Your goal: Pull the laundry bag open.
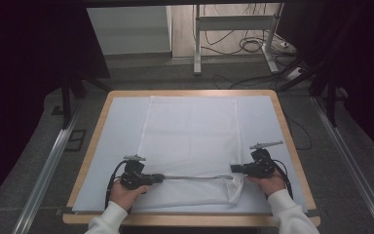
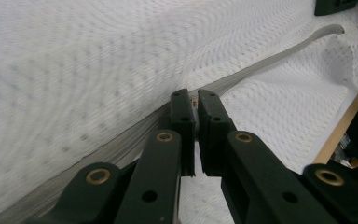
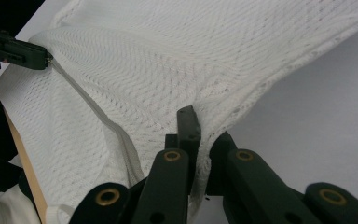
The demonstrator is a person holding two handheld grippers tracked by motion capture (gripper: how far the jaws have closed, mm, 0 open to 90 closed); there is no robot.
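**Two grippers hold a white mesh bag by its zipper edge**

A white mesh laundry bag point(image 1: 190, 141) lies flat on a pale sheet point(image 1: 119, 126) over the wooden tabletop point(image 1: 282, 117). The bag is a long rectangle of soft net with tiny holes. A grey zipper point(image 1: 195, 177) runs left to right near its near edge. The left gripper point(image 1: 159, 178) has its jaws clenched on the zipper's left end. The right gripper point(image 1: 233, 168) pinches the bag's mesh at the right near corner.

One camera looks down from above the table's point(image 1: 292, 131) near edge. Two ride close, both seeing the white mesh bag point(image 1: 190, 141).
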